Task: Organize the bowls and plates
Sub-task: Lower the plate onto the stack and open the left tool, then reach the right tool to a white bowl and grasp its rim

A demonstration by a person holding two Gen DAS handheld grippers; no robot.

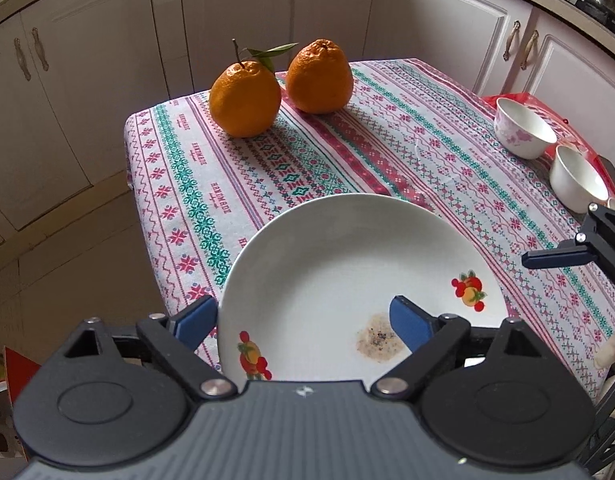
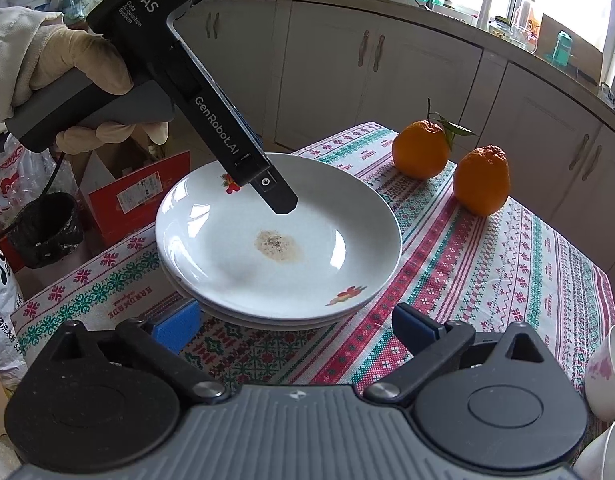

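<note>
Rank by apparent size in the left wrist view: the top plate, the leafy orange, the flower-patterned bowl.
1. Top plate, largest, though nearest the camera.
2. Leafy orange.
3. Flower-patterned bowl; close to the orange's size, and fisheye distortion at the edge makes this order unsure.

The left gripper's body hides the near rim of the top plate (image 1: 339,264), while lower plates (image 2: 243,314) show only as rim edges. Two white bowls (image 2: 611,376) are cut by the frame's right edge, their contents unseen.
</note>
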